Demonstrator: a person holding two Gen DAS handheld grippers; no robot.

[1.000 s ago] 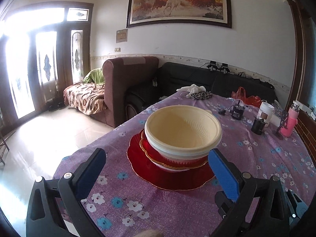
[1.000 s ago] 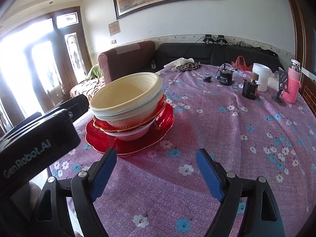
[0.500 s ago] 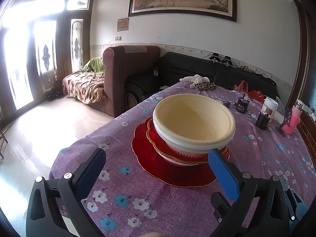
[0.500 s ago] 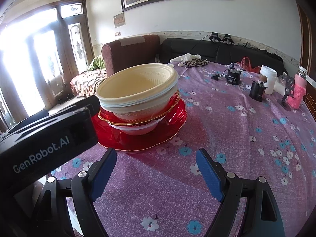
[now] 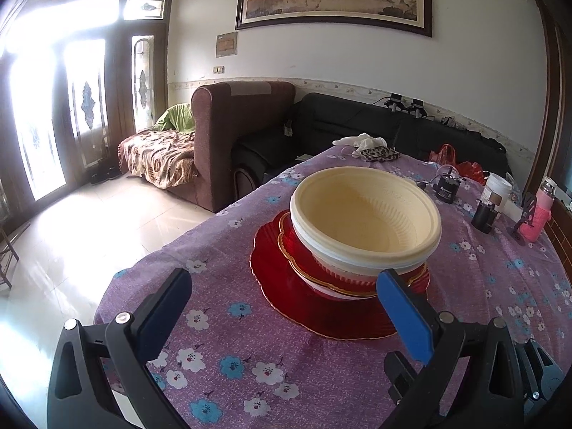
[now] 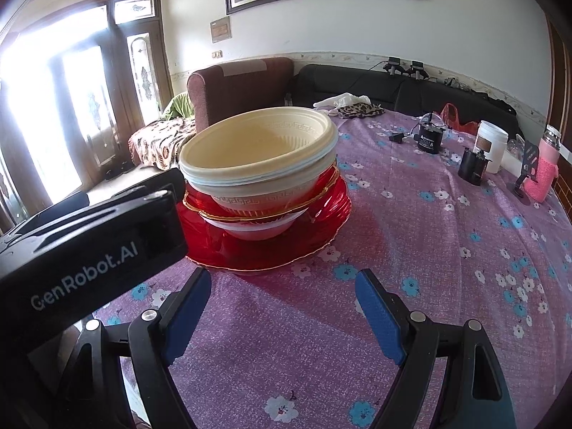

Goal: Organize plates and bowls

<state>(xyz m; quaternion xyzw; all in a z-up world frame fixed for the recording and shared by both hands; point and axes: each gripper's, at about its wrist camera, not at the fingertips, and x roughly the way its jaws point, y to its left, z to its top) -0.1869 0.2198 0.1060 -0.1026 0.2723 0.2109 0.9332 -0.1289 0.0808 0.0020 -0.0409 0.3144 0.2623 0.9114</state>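
Note:
A stack stands on the purple flowered tablecloth (image 5: 271, 354): a large red plate (image 5: 321, 318) at the bottom, a white bowl and a smaller gold-rimmed red plate (image 6: 321, 186) above it, and cream bowls (image 5: 364, 218) nested on top. The stack also shows in the right wrist view (image 6: 261, 153). My left gripper (image 5: 282, 307) is open and empty, just short of the red plate's near edge. My right gripper (image 6: 282, 304) is open and empty, in front of the stack. The left gripper's black body (image 6: 89, 250) shows at the left of the right wrist view.
At the table's far right stand a white cup (image 6: 495, 144), black canisters (image 6: 472, 166), a pink bottle (image 6: 545, 173) and a small black device (image 6: 429, 139). Cloths (image 5: 371, 146) lie at the far edge. A brown armchair (image 5: 236, 132) and black sofa stand beyond the table.
Both grippers have moved closer to the stack, which now looms larger in both views. The stack itself has not moved. Both grippers stay open.

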